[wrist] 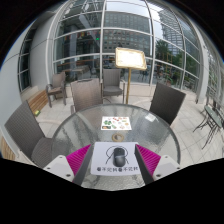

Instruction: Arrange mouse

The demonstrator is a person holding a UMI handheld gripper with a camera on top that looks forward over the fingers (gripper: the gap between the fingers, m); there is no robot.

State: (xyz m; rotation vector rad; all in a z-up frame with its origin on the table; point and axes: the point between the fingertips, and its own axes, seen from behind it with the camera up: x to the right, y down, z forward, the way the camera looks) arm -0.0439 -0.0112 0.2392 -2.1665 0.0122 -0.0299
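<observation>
A dark computer mouse [117,156] lies on a white sheet [100,160] with black print along its near edge, on a round glass table [80,128]. My gripper [114,152] is open. Its magenta pads [80,160] stand at either side of the sheet. The mouse rests on the sheet between the fingers, with a wide gap at each side.
A small printed card [115,125] lies on the table beyond the sheet. Several grey chairs [167,100] ring the table. A sign stand [129,60] and a glass building front stand behind. The table's near rim lies just under the fingers.
</observation>
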